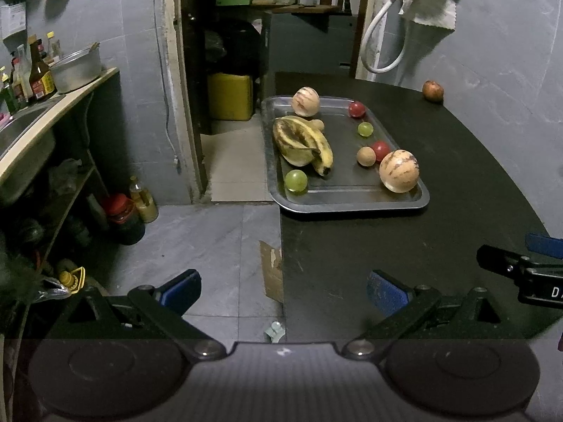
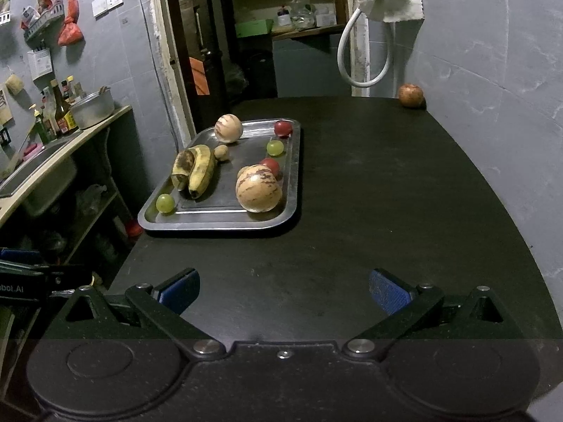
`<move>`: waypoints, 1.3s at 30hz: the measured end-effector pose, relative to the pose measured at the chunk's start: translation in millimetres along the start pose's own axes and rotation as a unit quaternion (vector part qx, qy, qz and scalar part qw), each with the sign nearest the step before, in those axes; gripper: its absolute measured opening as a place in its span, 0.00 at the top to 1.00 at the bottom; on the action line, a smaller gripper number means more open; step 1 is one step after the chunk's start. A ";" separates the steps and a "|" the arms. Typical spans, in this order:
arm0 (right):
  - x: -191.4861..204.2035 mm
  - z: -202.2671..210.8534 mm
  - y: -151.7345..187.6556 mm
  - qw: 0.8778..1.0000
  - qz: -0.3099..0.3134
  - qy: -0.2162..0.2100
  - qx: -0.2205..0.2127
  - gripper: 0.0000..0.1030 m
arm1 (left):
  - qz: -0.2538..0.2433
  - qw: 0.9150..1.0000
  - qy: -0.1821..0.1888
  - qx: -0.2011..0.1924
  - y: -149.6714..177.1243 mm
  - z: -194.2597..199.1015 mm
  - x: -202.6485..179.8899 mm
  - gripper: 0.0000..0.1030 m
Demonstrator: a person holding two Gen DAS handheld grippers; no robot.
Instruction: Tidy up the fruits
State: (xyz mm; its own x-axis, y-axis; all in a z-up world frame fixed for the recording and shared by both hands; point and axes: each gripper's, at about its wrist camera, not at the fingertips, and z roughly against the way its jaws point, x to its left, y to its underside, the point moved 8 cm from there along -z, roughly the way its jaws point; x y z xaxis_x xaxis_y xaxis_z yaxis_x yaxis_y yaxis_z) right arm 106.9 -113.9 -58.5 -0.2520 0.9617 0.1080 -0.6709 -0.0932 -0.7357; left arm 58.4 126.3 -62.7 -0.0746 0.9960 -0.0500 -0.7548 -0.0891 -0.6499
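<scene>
A steel tray [image 1: 352, 204] [image 2: 218, 224] sits on the black table's left side. It holds bananas [image 1: 302, 144] [image 2: 195, 170], two striped melons [image 1: 399, 170] [image 2: 258, 188], green grapes [image 1: 296, 180] [image 2: 165, 203], red fruits [image 1: 357, 109] [image 2: 283, 128] and small brown fruits [image 1: 366, 156] [image 2: 221, 152]. A reddish apple [image 1: 432, 90] [image 2: 410, 95] lies alone at the table's far right edge by the wall. My left gripper [image 1: 283, 292] is open and empty over the table's near left edge. My right gripper [image 2: 285, 290] is open and empty above the near table; it also shows in the left wrist view [image 1: 520, 263].
A counter [image 1: 52, 105] with bottles, a metal pot [image 1: 75, 68] and a sink stands to the left. Bottles and jars sit on the floor beneath. A doorway with a yellow bin [image 1: 230, 96] lies behind the table. A white hose [image 2: 366, 52] hangs on the wall.
</scene>
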 end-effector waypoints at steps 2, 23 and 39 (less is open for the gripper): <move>0.1 0.0 0.0 1.000 0.000 0.000 0.000 0.01 | 0.000 1.000 0.000 0.000 0.1 0.0 0.0 0.01; 0.4 -0.4 -0.1 1.000 0.001 -0.001 0.001 0.01 | 0.002 1.000 -0.004 0.003 2.4 1.9 1.5 0.01; -1.5 -0.3 0.2 1.000 0.004 -0.006 0.001 0.01 | -0.024 0.997 -0.065 0.018 5.4 4.7 -5.9 0.01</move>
State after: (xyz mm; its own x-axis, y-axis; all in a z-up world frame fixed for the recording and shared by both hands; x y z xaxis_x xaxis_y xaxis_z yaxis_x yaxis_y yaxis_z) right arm 107.3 -115.3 -59.0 -0.2651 0.9580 0.1097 -0.6699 -0.1011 -0.7356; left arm 51.7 119.9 -62.4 -0.1198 0.9894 0.0818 -0.7821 -0.0433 -0.6216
